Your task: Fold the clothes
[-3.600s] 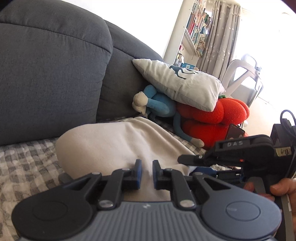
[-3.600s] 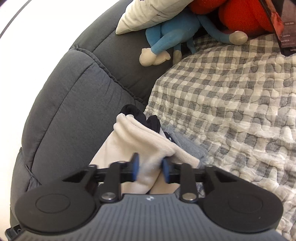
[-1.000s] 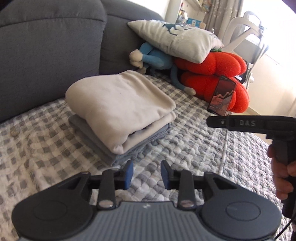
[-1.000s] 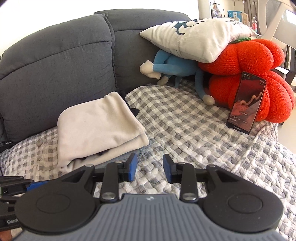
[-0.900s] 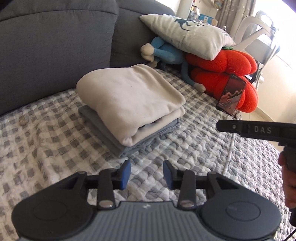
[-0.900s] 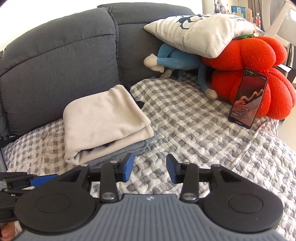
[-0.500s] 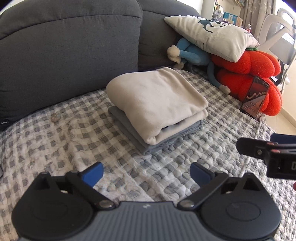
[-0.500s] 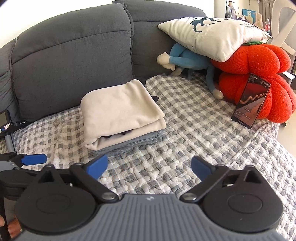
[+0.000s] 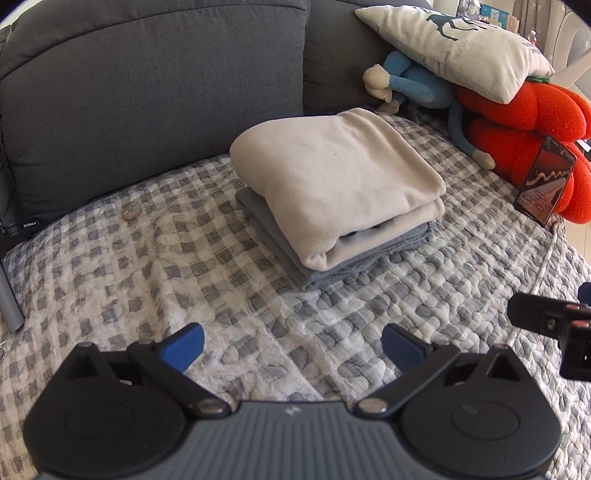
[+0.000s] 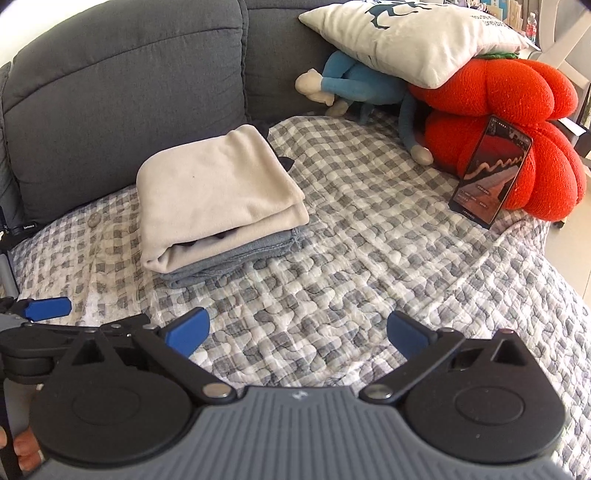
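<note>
A folded beige garment (image 9: 340, 177) (image 10: 214, 195) lies on top of a folded grey garment (image 9: 295, 266) (image 10: 236, 258), stacked on the checked quilt (image 9: 184, 266) (image 10: 369, 258) near the sofa back. My left gripper (image 9: 291, 345) is open, nothing between its blue pads, hanging over bare quilt in front of the stack. My right gripper (image 10: 297, 332) is open too and holds nothing, to the right of the left one. In the right wrist view, a blue fingertip (image 10: 46, 308) of the left gripper shows at the left edge.
Dark grey sofa cushions (image 9: 147, 92) rise behind the stack. At the right sit a white pillow (image 10: 410, 33), a blue plush toy (image 10: 354, 88), a red pumpkin cushion (image 10: 517, 122) and a phone (image 10: 491, 173) propped against it. A small pebble-like thing (image 9: 131, 211) lies on the quilt.
Both grippers let go of the beige garment, now stacked on the grey one, pulled back from the stack and tilted downward. Their jaws went from narrow to wide open.
</note>
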A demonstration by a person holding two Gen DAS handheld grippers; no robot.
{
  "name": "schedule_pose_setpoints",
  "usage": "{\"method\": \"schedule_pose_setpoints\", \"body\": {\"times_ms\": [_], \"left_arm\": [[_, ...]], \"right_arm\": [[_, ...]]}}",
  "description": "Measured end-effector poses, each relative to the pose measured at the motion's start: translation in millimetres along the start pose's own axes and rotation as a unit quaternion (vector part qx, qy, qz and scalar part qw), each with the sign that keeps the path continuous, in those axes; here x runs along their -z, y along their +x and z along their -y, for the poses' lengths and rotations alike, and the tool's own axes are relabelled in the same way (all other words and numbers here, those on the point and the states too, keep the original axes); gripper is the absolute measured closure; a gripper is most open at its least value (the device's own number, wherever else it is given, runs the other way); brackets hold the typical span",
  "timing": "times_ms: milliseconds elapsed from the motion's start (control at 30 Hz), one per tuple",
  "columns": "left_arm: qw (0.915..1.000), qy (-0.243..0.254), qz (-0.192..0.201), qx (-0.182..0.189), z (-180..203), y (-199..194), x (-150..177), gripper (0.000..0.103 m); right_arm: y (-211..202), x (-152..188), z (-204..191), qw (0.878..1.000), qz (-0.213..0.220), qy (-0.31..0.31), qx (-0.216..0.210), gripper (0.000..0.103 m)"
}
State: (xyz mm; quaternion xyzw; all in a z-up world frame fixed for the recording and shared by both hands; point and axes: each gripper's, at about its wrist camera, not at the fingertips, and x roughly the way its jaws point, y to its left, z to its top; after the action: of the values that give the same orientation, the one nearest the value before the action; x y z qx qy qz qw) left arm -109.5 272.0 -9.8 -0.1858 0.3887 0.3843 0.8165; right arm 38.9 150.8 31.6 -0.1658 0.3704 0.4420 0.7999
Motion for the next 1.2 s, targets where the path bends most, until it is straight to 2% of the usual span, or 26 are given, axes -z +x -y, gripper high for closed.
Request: {"method": "schedule_pose_setpoints", "body": {"times_ms": [367,1200], "left_arm": [[0.9998,0.019,-0.003,-0.006,14,4,1,0.001],[0.9999,0.015,-0.001,-0.003,10,2,1,0.001]], "right_arm": [[-2,-2,3,1.000,-0.002,-0.003,0.000,0.000],[0,1,-2,1.000,-0.007,-0.019,0.004,0.000]]}}
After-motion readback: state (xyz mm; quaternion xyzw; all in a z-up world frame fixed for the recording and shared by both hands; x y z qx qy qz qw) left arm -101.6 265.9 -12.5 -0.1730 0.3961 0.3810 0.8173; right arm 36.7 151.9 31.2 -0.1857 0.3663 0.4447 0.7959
